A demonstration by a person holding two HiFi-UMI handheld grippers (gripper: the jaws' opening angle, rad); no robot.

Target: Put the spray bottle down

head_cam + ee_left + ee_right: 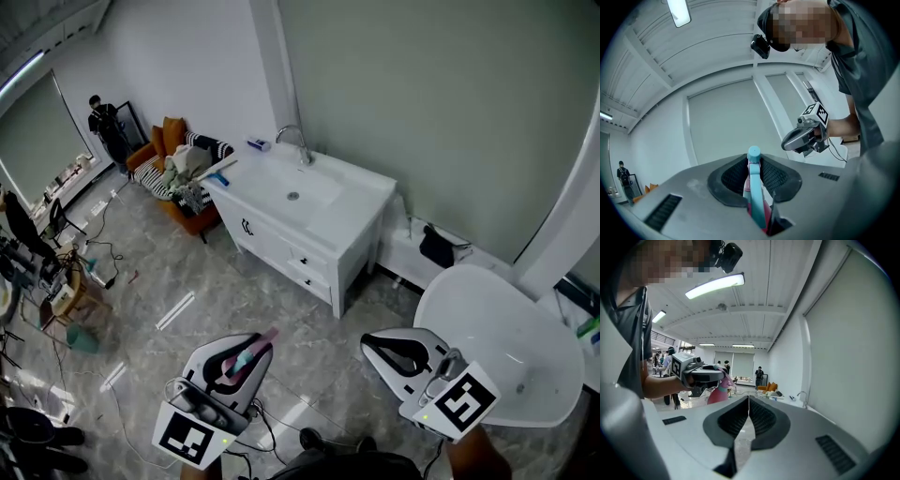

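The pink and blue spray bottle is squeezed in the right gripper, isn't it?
Not the right one. The pink and blue spray bottle is squeezed in the left gripper; the left gripper view shows its fingers shut on it. The right gripper is shut with nothing between its fingers.

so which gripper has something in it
The left gripper: its jaws are shut on the pink and teal spray bottle. The right gripper has its jaws closed on each other with nothing between them.
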